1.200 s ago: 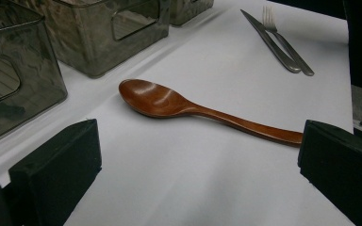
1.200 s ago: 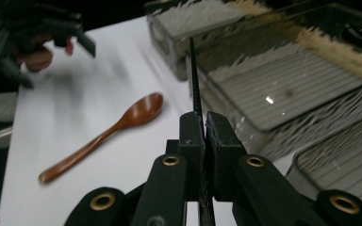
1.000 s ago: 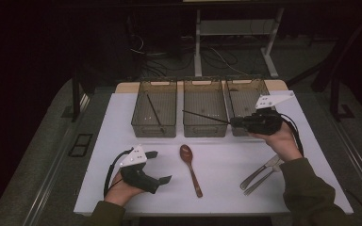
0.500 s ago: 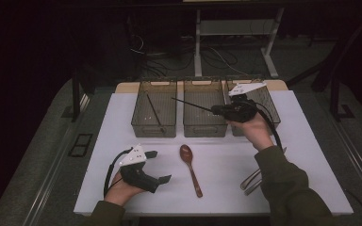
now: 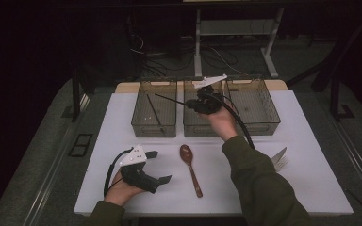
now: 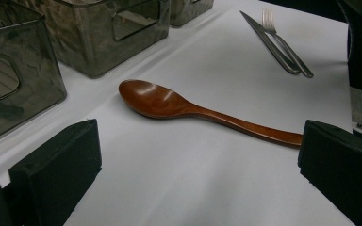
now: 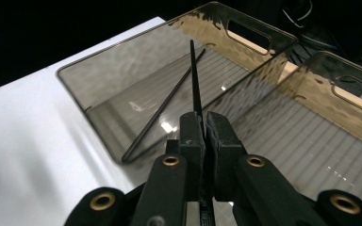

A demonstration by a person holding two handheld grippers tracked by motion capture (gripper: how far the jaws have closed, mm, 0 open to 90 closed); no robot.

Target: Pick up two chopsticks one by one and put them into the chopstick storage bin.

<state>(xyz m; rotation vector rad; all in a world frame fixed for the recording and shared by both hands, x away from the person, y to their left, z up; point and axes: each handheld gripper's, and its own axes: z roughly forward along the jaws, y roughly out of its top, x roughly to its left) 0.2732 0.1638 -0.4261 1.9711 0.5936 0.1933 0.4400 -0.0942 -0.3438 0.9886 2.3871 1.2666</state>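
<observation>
High view: right gripper holding black chopstick over middle bin, tip pointing toward left bin where another chopstick is already lying. Guessing the held one belongs with it.

Left gripper view: left gripper resting on tabletop, jaws gaping wide, gripping nothing; wooden spoon just ahead.

Right gripper view: jaws pinching chopstick tight. Tip: get it over left bin, lower it flat, parallel to mate, before letting go.

Left gripper agape, right gripper clamped
</observation>
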